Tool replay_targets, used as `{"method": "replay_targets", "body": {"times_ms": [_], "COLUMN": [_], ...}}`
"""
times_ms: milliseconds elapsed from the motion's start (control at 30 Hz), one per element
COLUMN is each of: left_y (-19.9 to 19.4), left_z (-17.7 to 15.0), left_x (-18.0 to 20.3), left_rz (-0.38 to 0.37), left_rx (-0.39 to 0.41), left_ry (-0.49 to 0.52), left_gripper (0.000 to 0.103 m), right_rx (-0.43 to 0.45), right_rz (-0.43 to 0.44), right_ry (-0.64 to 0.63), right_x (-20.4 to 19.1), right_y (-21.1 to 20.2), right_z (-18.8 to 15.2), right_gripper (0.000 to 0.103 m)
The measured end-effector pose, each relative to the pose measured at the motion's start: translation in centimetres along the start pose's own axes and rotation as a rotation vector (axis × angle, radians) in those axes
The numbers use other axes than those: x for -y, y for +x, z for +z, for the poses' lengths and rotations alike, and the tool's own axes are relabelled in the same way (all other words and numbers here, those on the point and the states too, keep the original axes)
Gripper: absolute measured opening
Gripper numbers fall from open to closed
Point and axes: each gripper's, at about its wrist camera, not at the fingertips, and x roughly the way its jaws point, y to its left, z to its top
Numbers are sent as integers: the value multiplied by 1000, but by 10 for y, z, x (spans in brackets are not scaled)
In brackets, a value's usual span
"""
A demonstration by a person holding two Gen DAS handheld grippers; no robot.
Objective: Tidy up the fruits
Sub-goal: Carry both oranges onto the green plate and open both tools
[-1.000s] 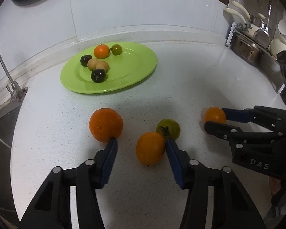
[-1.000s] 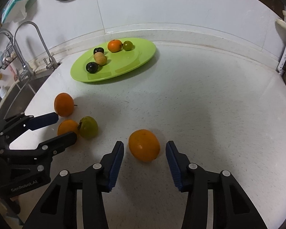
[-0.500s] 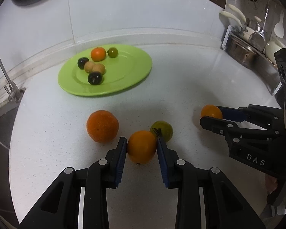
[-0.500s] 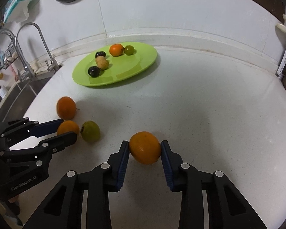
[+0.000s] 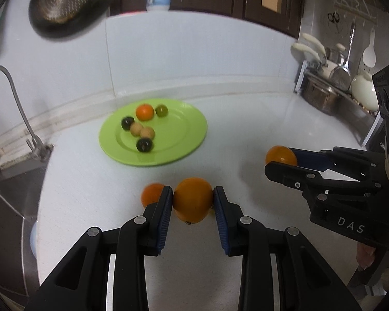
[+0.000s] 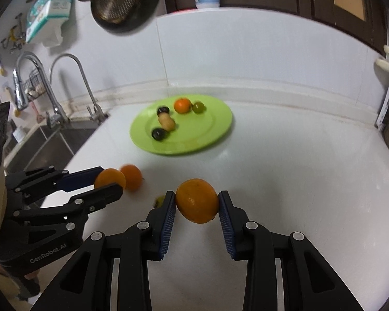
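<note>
- The left gripper [image 5: 193, 199] is clamped on an orange [image 5: 193, 200]: both blue pads press its sides, and the fruit sits between the fingertips, clear of the white counter [image 5: 246, 134].
- The right gripper [image 6: 197, 202] likewise grips a second orange [image 6: 197, 200], its pads tight against both flanks — this fruit also hangs above the counter rather than resting on it.
- In the left wrist view the right gripper shows at the right edge, side on, with its orange peeking out at the fingertips; in the right wrist view the left gripper shows at the left edge, side on, holding its fruit in the same way.
- One loose orange [image 6: 132, 176] lies on the counter, just beyond the left gripper's tips; in the left wrist view it is half hidden behind the left finger.
- A small greenish fruit [image 6: 159, 201] is barely visible on the counter beside the right gripper's left finger — too blurred and covered to say more.
- The green plate [image 5: 189, 134] sits farther back near the wall, well apart from both grippers.
- On the plate lie a small orange fruit [image 5: 144, 112], a green one [image 5: 161, 110] just beside it, two dark ones [image 5: 144, 145] and two tan ones [image 5: 147, 132] clustered toward the left half.
- A faucet [image 6: 76, 77] and sink stand to the left of the counter.
</note>
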Motion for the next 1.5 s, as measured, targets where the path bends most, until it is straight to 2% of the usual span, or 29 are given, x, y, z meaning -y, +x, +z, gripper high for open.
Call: {"method": "replay_targets", "body": {"times_ms": [367, 733, 1133, 1500], "left_y": [-23, -24, 0, 29], "left_z": [21, 47, 76, 98], "left_x": [-9, -18, -35, -49], "left_rz": [31, 65, 68, 82], "left_rx": [93, 151, 148, 133], "left_ry": [12, 7, -53, -46], "left_gripper": [32, 32, 32, 32], "right_rx": [99, 169, 184, 193], "right_rz": [19, 21, 10, 7], "right_ry": [-32, -53, -63, -74], "right_x": [-16, -22, -19, -16], "right_y": [-20, -21, 2, 26], "right_z": [24, 50, 77, 104], "right_gripper": [35, 35, 35, 35]}}
